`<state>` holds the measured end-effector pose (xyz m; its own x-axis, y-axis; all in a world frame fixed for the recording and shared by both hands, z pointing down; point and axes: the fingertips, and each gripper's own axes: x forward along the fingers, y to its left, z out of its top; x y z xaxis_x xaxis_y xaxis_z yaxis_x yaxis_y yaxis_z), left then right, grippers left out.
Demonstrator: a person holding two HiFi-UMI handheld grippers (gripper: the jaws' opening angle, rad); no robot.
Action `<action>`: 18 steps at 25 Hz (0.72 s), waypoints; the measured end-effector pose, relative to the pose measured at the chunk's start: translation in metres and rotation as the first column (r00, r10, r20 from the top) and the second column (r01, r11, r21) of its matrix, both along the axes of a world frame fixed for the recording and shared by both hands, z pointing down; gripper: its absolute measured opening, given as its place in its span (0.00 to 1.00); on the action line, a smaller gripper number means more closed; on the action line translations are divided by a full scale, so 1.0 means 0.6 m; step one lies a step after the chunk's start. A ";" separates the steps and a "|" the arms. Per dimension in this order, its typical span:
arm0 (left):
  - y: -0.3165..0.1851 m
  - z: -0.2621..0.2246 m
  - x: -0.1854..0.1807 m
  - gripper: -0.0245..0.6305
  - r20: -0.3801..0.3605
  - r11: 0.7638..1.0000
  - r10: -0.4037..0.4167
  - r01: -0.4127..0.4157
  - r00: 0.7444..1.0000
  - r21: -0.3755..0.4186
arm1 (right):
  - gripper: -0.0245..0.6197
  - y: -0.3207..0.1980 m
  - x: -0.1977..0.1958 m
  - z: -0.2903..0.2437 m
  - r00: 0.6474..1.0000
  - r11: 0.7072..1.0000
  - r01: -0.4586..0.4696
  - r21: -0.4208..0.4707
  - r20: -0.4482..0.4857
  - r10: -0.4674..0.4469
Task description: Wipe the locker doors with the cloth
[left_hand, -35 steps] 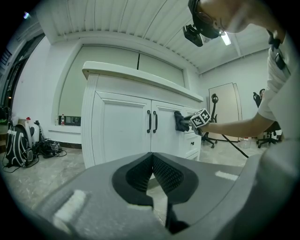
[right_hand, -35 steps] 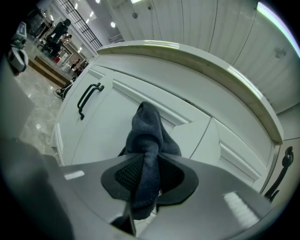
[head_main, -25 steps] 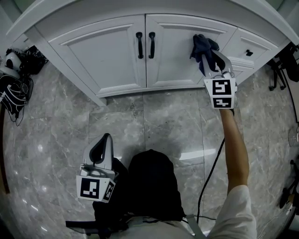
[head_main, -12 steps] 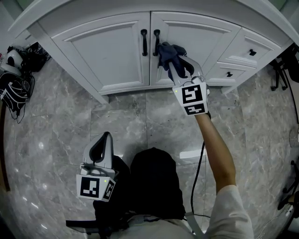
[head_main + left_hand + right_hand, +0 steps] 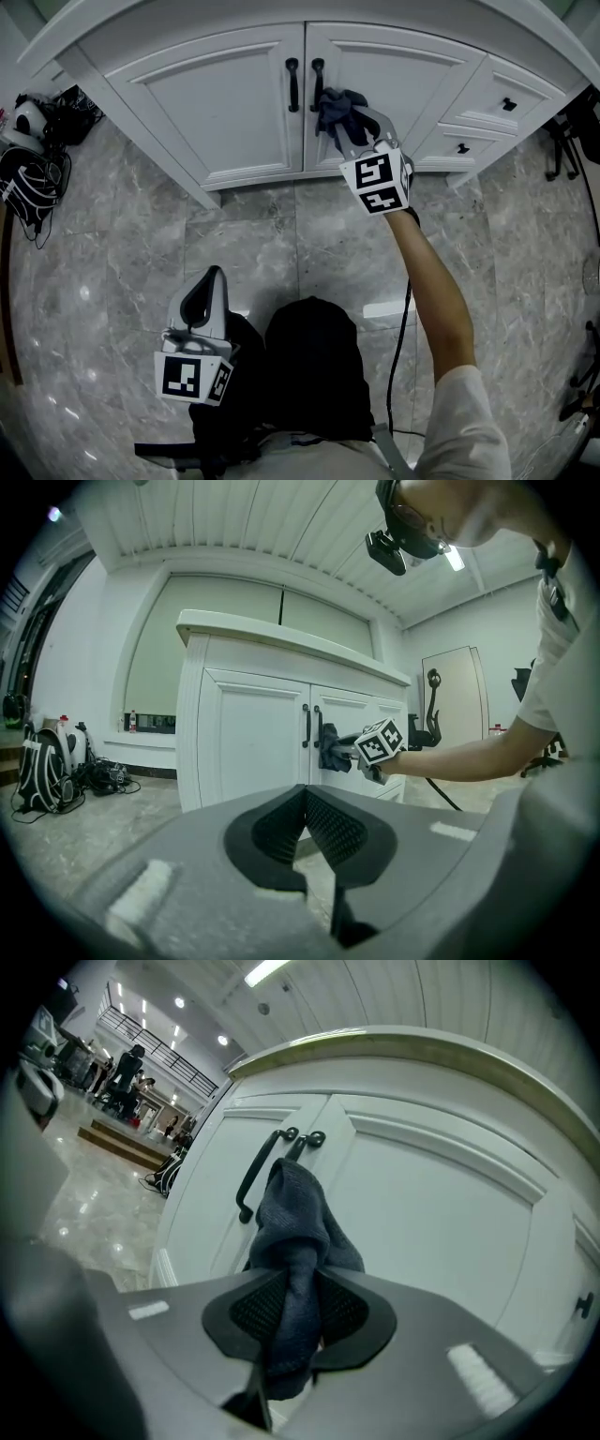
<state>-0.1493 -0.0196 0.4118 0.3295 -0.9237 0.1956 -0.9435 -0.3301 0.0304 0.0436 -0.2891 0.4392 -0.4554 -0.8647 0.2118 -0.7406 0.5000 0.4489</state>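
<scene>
Nearest, lower left of the head view, the left gripper (image 5: 212,277) hangs well apart from the locker doors (image 5: 234,103), jaws pressed together on nothing; spare hand, I'd guess. Further up, upper middle, the right gripper (image 5: 359,127) pinches the dark cloth (image 5: 336,103) so a bunched wad sticks out front; it seems to meet the right-hand door (image 5: 412,66) just beside its black handle (image 5: 317,82) — mid-wipe, I reckon.
</scene>
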 end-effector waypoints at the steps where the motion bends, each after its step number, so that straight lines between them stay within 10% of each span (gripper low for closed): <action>1: 0.000 0.000 -0.001 0.04 0.000 1.000 -0.002 0.002 1.000 0.000 | 0.17 -0.001 0.006 0.001 1.000 1.000 -0.004 0.001 -0.009 0.004; 18: 0.002 -0.001 0.011 0.04 0.000 1.000 0.009 -0.009 1.000 -0.008 | 0.17 -0.026 0.204 0.011 0.975 0.983 -0.183 0.010 -0.130 0.183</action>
<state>-0.1425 -0.0183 0.4114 0.3381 -0.9190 0.2027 -0.9403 -0.3387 0.0332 0.1663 -0.3047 0.4456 -0.2583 -0.9303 0.2604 -0.7547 0.3625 0.5468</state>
